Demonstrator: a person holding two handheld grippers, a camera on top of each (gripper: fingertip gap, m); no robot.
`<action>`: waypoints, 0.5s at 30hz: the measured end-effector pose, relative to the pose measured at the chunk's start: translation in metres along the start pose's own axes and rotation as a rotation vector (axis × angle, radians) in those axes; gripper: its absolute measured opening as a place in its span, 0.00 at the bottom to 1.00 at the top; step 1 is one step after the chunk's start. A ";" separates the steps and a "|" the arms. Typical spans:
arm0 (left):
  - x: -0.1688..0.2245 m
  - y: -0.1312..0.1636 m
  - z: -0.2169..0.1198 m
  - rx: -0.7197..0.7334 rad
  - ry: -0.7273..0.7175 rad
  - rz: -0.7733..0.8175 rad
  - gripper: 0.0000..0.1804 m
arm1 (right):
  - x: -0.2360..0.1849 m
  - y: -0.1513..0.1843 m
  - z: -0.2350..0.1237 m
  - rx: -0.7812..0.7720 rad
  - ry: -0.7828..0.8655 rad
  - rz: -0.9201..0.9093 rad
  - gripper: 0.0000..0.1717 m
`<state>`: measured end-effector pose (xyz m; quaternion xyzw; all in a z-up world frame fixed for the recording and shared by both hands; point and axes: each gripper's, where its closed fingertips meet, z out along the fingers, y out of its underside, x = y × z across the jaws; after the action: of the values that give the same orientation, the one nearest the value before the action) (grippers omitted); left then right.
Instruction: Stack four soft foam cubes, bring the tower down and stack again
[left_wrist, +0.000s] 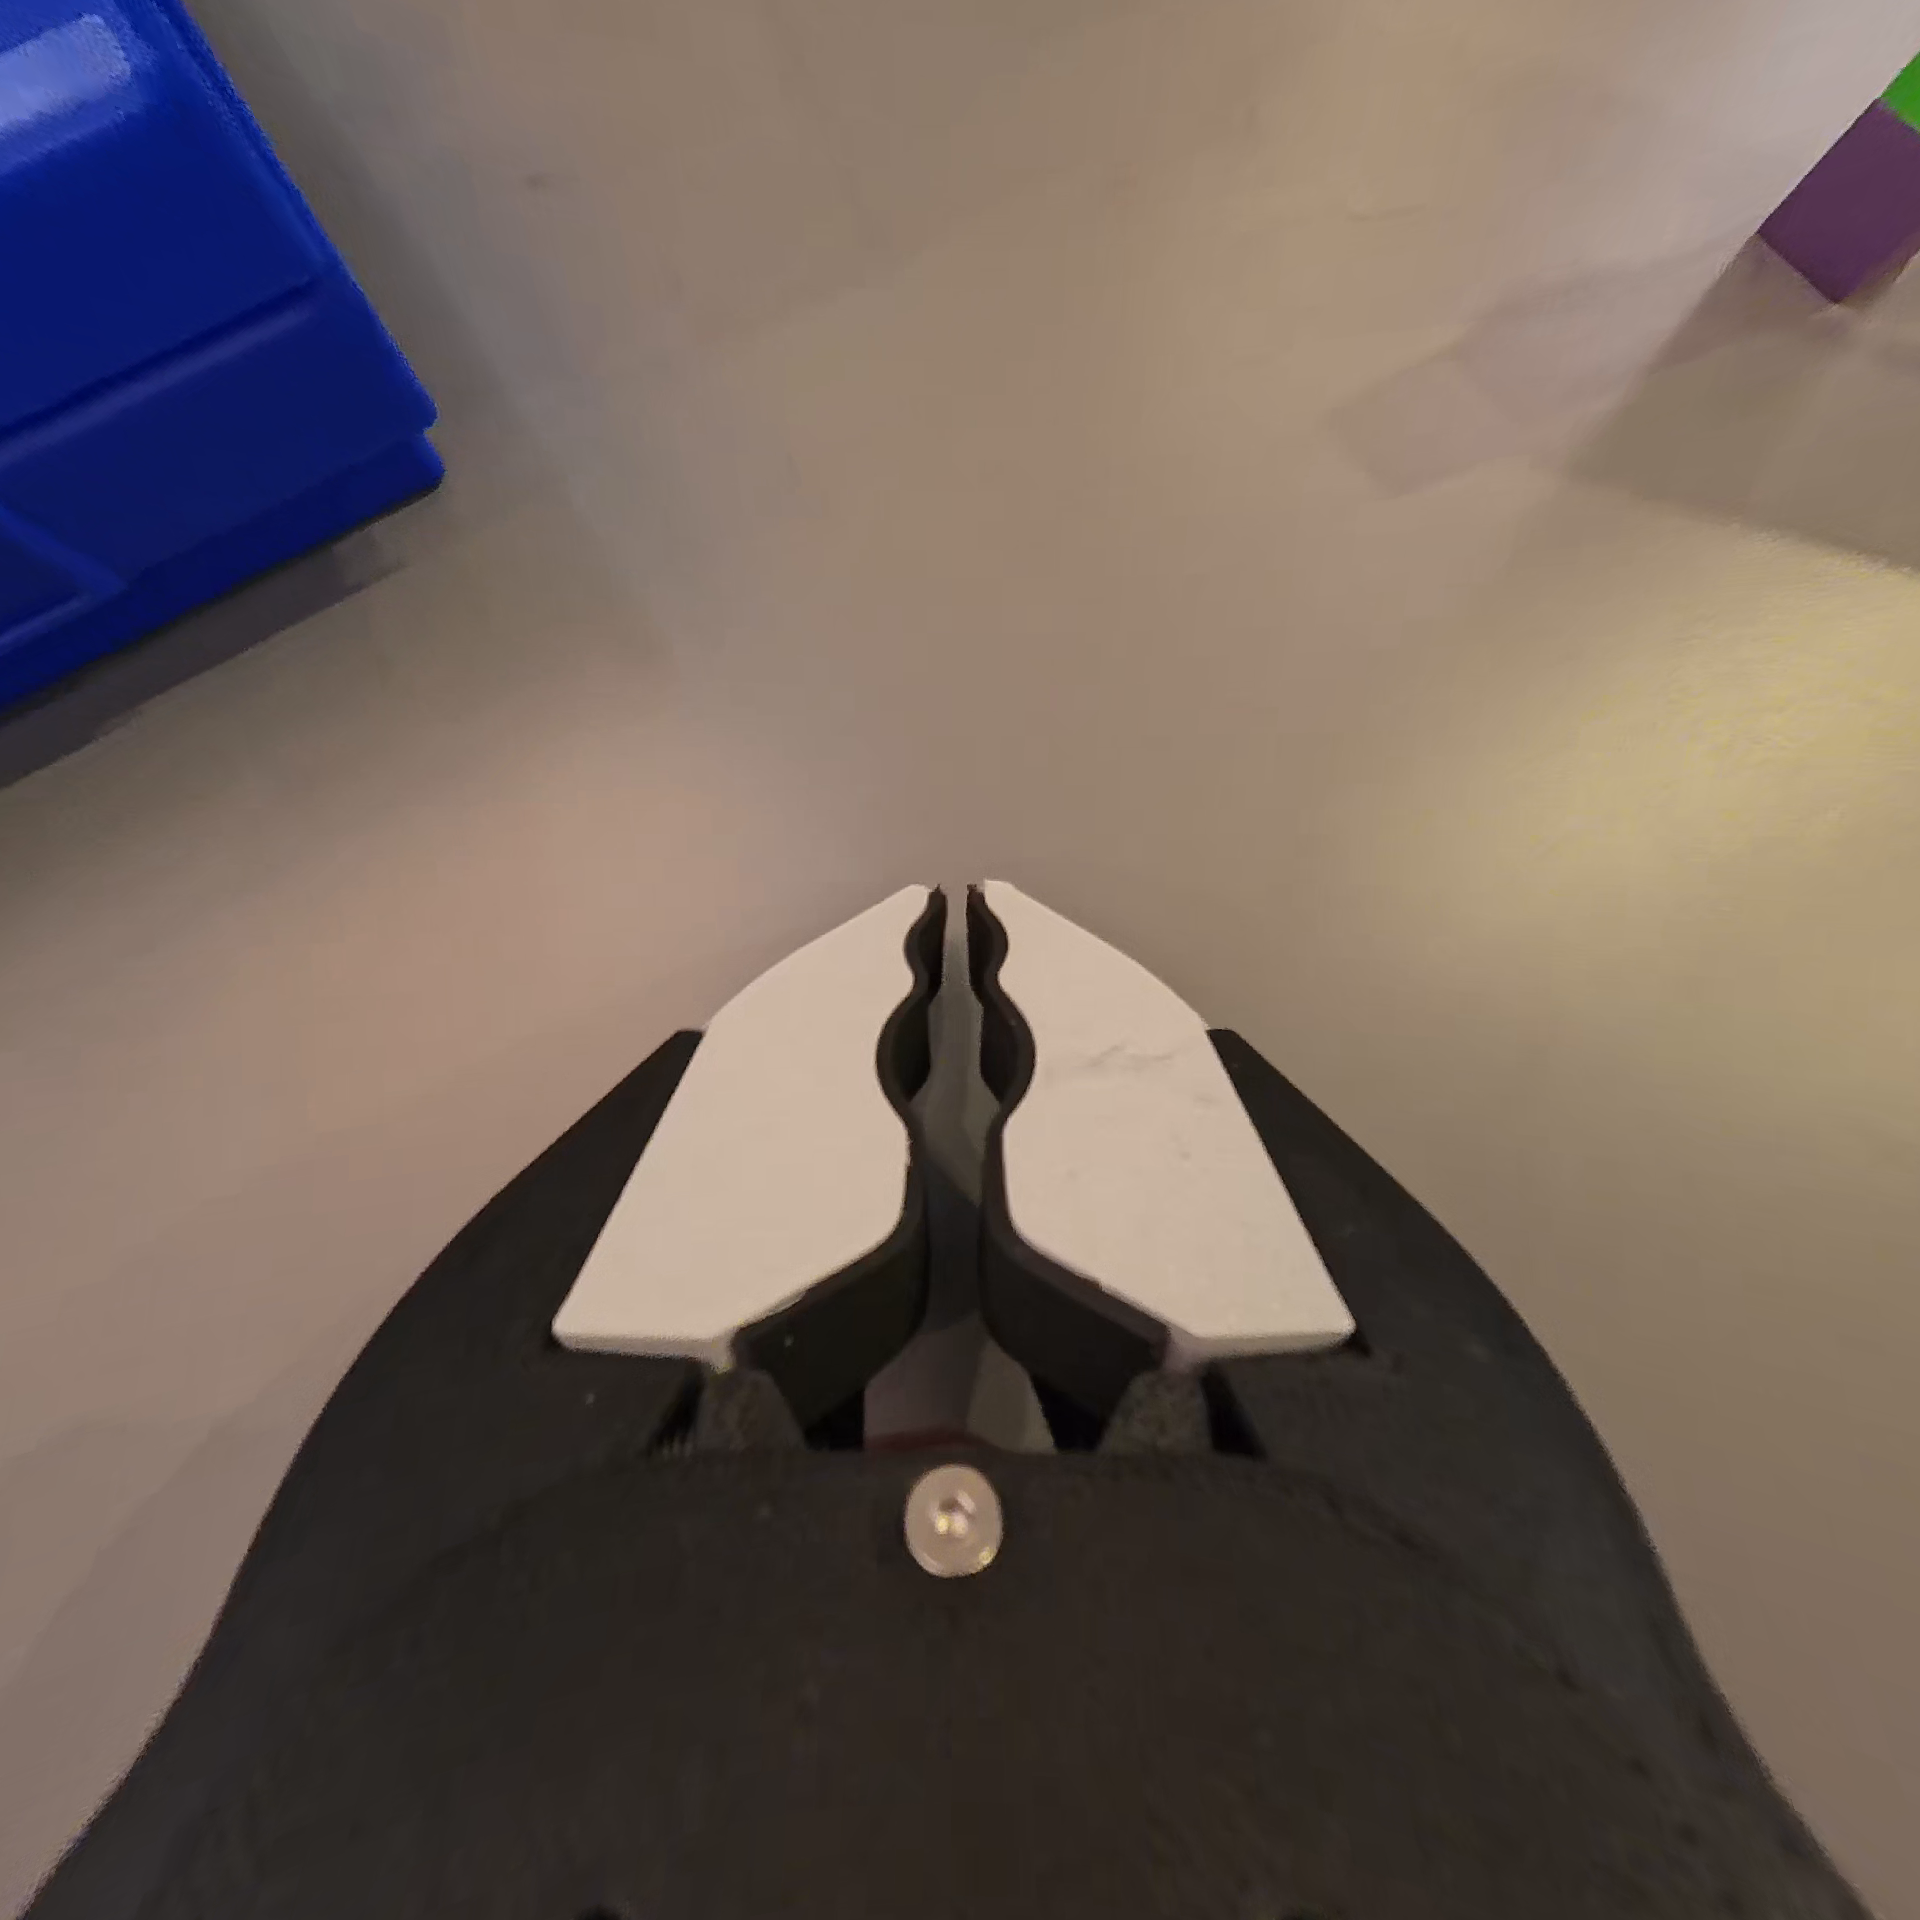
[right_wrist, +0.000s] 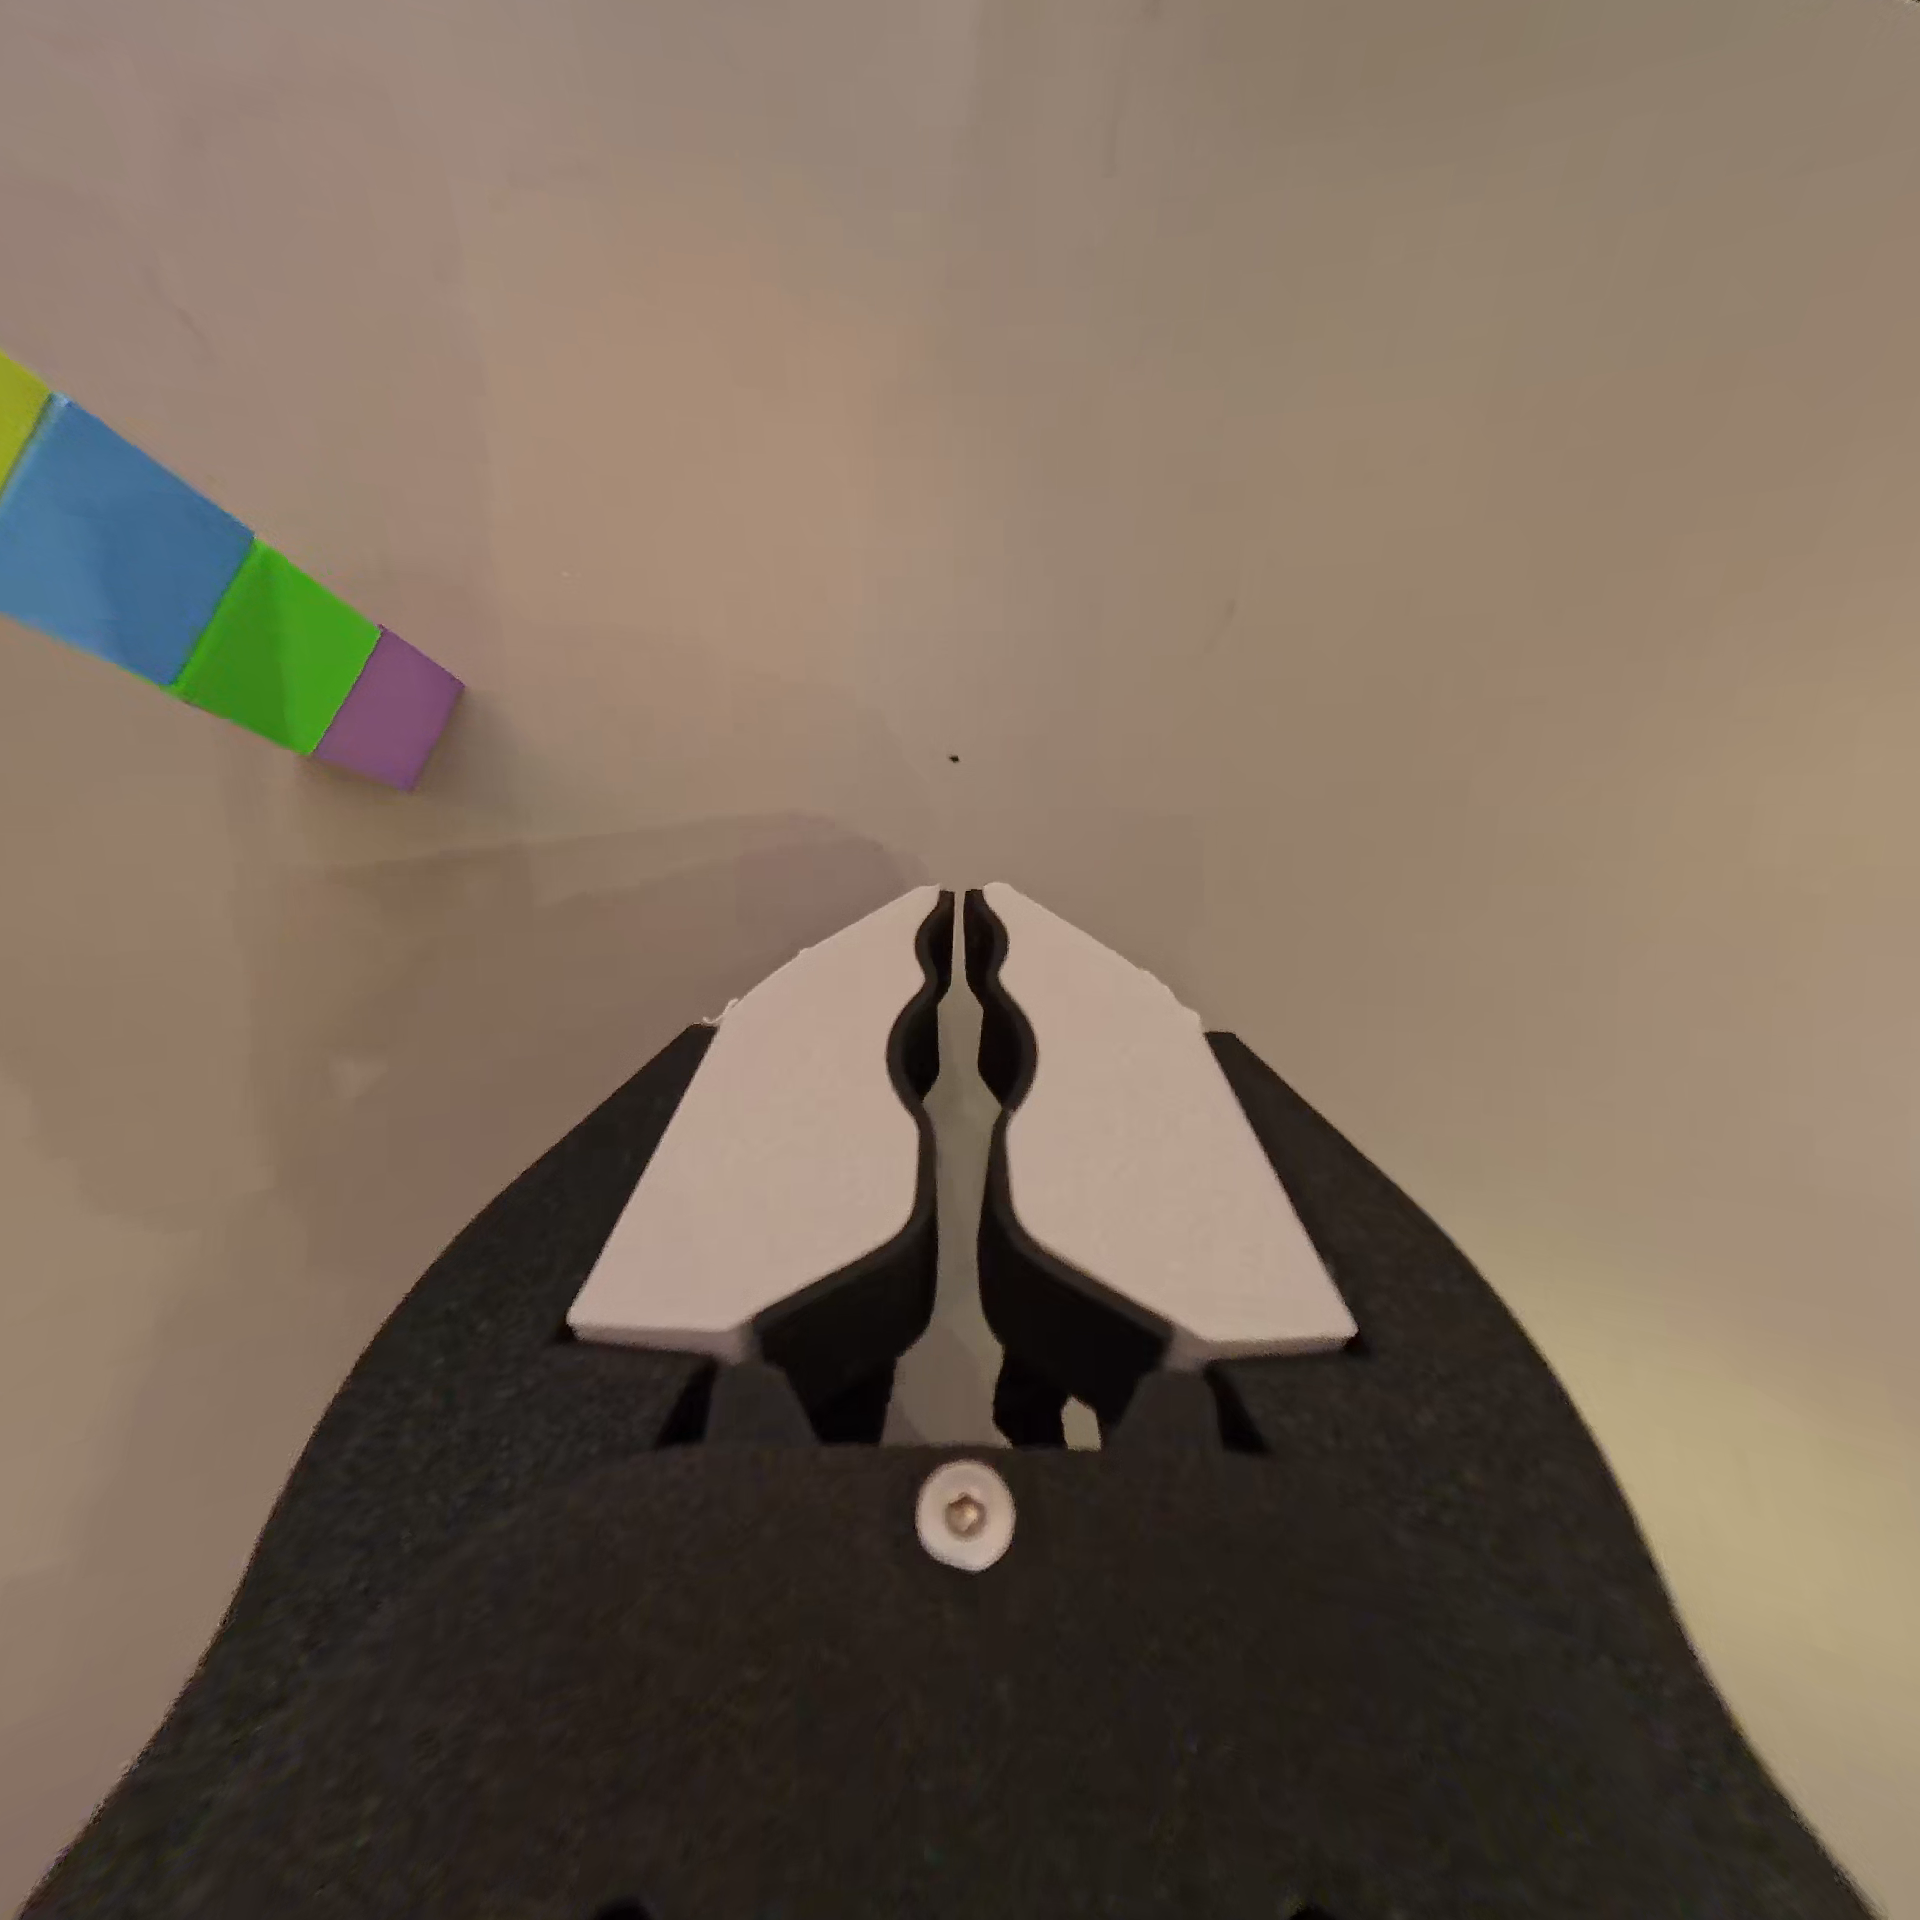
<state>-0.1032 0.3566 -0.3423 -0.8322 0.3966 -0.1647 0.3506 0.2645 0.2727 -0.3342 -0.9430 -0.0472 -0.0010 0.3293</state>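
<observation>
Four foam cubes are standing stacked on the bench (right_wrist: 1143, 416): purple cube (right_wrist: 390, 717) at the bottom, green cube (right_wrist: 281, 655), blue cube (right_wrist: 114, 540), yellow-green cube (right_wrist: 19, 416) topping it. Left hand-held gripper (left_wrist: 954, 889) and right hand-held gripper (right_wrist: 954, 891) are both hovering nearly closed, gripping nothing, well clear of the tower. A blue bin (left_wrist: 156, 364) is sitting off left.

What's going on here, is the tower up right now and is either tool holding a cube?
The tower is standing: purple cube at the bottom on the table, then green, blue and a yellow-green one cut off at the frame edge. Neither tool holds anything. The left tool and right tool both hang over bare table, fingers nearly together, well apart from the stack. A blue bin sits off to the left.
</observation>
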 end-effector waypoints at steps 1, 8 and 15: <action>-0.001 0.001 -0.001 0.001 -0.001 -0.007 0.02 | 0.001 0.001 0.001 -0.005 0.003 0.006 0.01; -0.012 0.005 -0.010 0.000 -0.022 -0.039 0.03 | 0.003 0.002 0.005 -0.033 0.012 0.044 0.01; -0.019 0.001 -0.021 0.031 -0.023 -0.084 0.03 | -0.020 -0.003 0.018 -0.100 -0.058 0.122 0.00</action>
<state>-0.1275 0.3610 -0.3284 -0.8444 0.3546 -0.1757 0.3610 0.2437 0.2840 -0.3469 -0.9591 0.0010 0.0442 0.2797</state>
